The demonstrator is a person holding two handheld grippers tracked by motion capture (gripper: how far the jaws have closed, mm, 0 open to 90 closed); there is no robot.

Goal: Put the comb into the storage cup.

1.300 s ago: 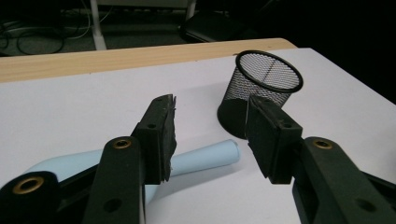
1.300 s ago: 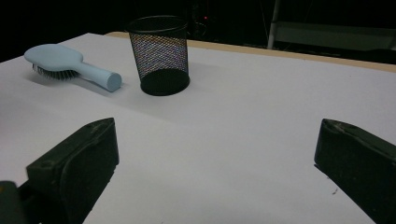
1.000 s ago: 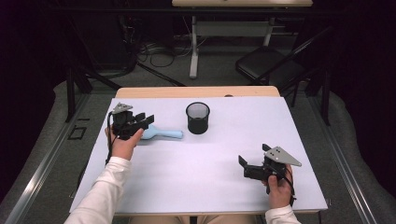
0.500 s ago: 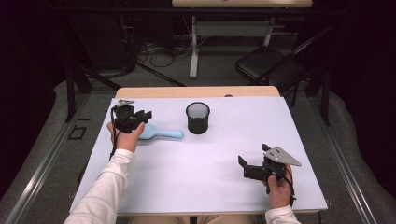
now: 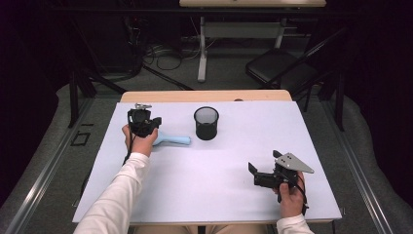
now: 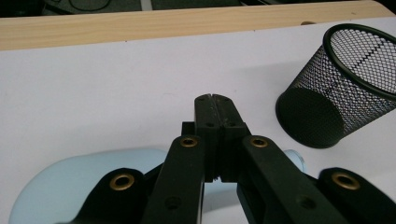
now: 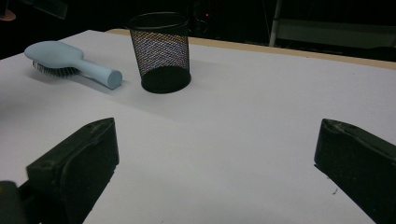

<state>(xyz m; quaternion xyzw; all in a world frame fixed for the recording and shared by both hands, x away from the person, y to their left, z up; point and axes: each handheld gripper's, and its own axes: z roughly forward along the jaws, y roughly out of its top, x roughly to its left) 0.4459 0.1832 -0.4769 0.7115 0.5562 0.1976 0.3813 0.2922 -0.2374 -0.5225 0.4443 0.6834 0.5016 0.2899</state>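
Note:
A light blue hairbrush (image 5: 173, 140) lies bristles down on the white table at the far left, its handle pointing toward a black mesh cup (image 5: 206, 123). My left gripper (image 5: 142, 122) hovers over the brush head (image 6: 70, 182). Its jaws have just been closing and now meet at the tips (image 6: 215, 100) with nothing between them. My right gripper (image 5: 253, 173) rests near the front right of the table, open and empty (image 7: 217, 128). It faces the cup (image 7: 161, 51) and the brush (image 7: 70, 60).
The white tabletop (image 5: 219, 185) has a wooden strip (image 6: 140, 23) along its far edge. The upright mesh cup (image 6: 341, 93) stands just right of the brush handle. Beyond the table, table legs, cables and a dark chair (image 5: 282, 68) stand on the floor.
The left gripper's jaws have closed together. The left hand shifted slightly right and toward the far edge, above the brush head. The right hand has not moved.

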